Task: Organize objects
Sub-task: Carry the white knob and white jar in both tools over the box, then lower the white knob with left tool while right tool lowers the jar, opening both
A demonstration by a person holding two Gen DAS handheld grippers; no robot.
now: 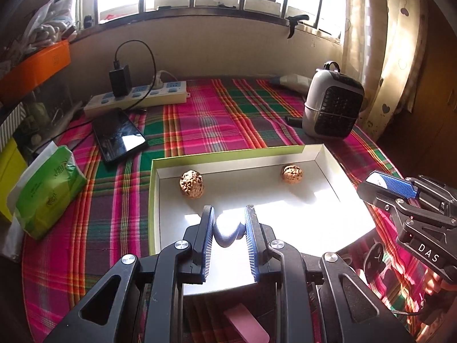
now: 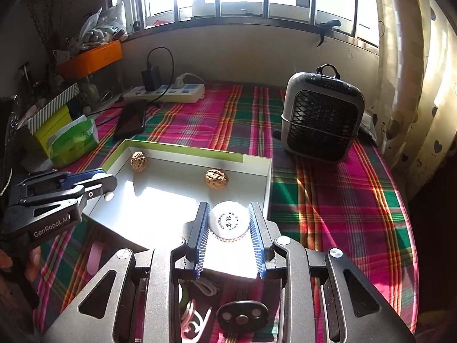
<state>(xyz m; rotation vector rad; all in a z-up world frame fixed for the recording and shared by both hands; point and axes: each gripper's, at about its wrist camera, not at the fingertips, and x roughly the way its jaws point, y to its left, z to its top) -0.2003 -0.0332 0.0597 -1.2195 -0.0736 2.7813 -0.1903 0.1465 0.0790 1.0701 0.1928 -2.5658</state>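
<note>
Left wrist view: left gripper (image 1: 228,223) closed on small pale rounded object (image 1: 227,230) over white box (image 1: 328,168) on plaid desk (image 1: 228,114). Right wrist view: right gripper (image 2: 228,223) clamped on round white disc (image 2: 228,223) above box's right near corner. Two walnuts (image 1: 192,184) (image 1: 292,173) against far wall.

print on the white disc (image 2: 227,220) is too small to read.
</note>
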